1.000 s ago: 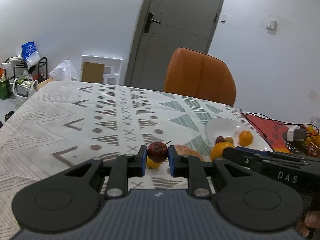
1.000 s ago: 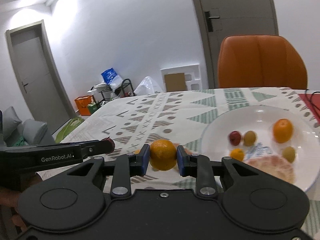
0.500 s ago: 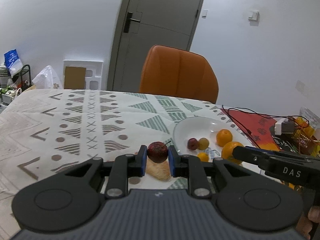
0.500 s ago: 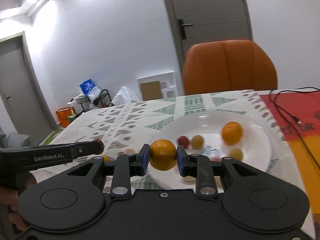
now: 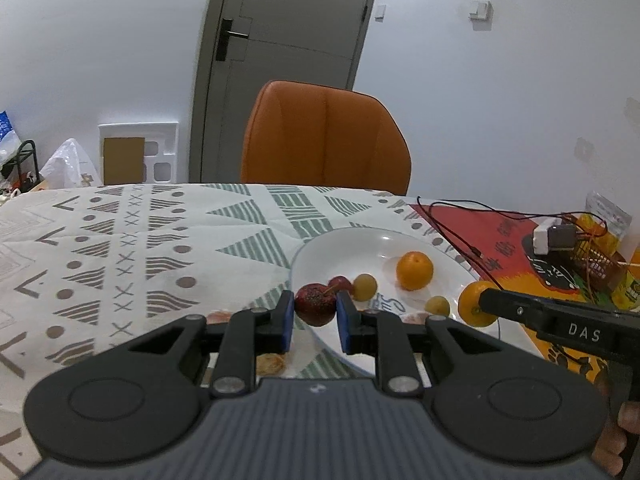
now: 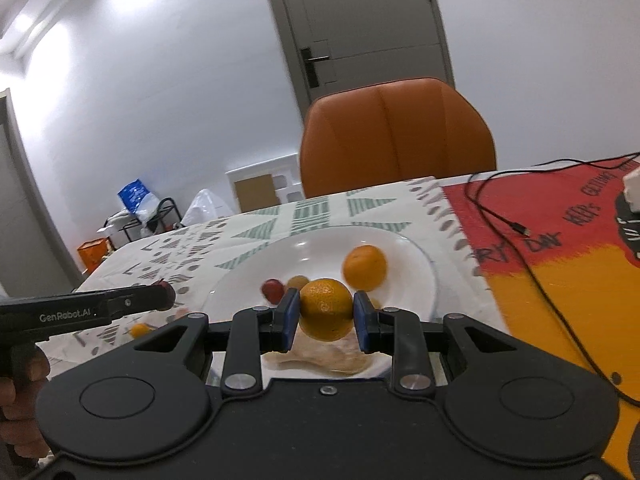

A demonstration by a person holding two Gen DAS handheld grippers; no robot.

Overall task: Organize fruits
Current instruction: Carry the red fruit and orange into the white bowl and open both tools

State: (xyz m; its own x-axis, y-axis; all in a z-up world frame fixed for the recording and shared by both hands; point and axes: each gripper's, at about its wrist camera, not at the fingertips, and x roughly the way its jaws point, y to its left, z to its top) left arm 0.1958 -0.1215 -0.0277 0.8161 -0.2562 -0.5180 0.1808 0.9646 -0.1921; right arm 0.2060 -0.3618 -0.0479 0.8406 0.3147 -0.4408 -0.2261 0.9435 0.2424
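Observation:
My left gripper (image 5: 315,314) is shut on a dark red fruit with a stem (image 5: 315,309), held over the near left rim of the white plate (image 5: 344,242). My right gripper (image 6: 326,314) is shut on an orange (image 6: 326,309), held above the plate (image 6: 416,260) near its front. On the plate lie another orange (image 5: 415,270), a small red fruit (image 5: 341,282), two small yellow-green fruits (image 5: 365,287) and a pale peel piece (image 6: 332,358). The right gripper and its orange also show in the left wrist view (image 5: 474,309).
The table has a patterned cloth (image 5: 120,240) and a red-orange mat (image 6: 560,248) with black cables (image 6: 520,228) on the right. An orange chair (image 5: 326,140) stands behind. A small orange fruit (image 6: 139,329) and peel scraps (image 5: 270,363) lie on the cloth left of the plate.
Both grippers have moved right toward the plate with their fruits still held. The plate now lies directly under and ahead of both.

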